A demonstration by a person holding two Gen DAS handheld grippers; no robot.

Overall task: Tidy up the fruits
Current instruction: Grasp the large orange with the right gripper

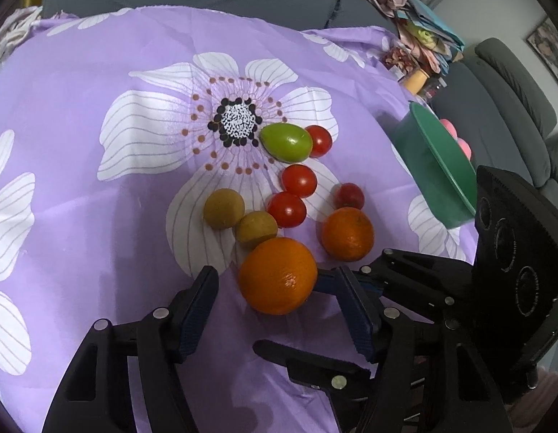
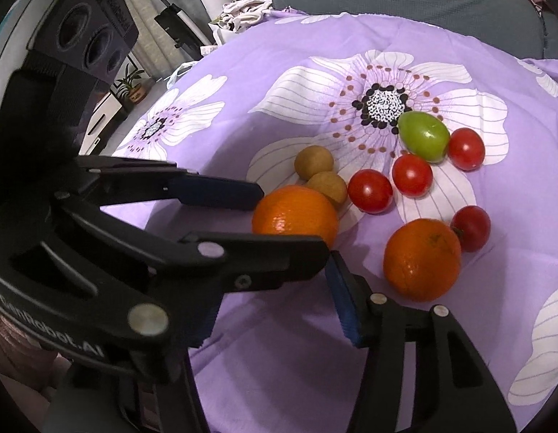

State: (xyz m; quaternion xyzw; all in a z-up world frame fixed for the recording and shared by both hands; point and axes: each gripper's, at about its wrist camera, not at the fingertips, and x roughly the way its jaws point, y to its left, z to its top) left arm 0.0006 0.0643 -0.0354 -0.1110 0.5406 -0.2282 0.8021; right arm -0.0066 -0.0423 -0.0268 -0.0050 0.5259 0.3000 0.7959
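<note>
Nearer orange [image 1: 279, 276] lies on the purple cloth [image 1: 98, 72] between the two fingers of the left gripper [image 1: 275, 270], at their tips. In the left wrist view a strip of cloth shows between each blue pad and the peel, so the jaws stand wide around the nearer orange without pressing it. The right gripper [image 2: 275, 299] comes in from the side, and its fingers cross those of the left gripper just beside the same fruit. Its jaws stand partly apart with no fruit between them.

Both grippers point steeply down at the cloth. No hand is visible.

The second orange [image 1: 347, 234] sits near the first, apart from it, touching one of the four red tomatoes [image 1: 299, 180]. Two dull yellow-brown round fruits [image 1: 224, 208] touch each other, and one of them lies against the nearer orange. A glossy green oval fruit [image 1: 286, 142] rests beside the farthest tomato. The oranges have a dimpled, bright peel; the tomatoes are smooth and shiny. The cloth is thin, creased fabric printed with large white flowers. A green plastic bowl [image 1: 437, 169] stands at the cloth's edge, with pink items inside.
</note>
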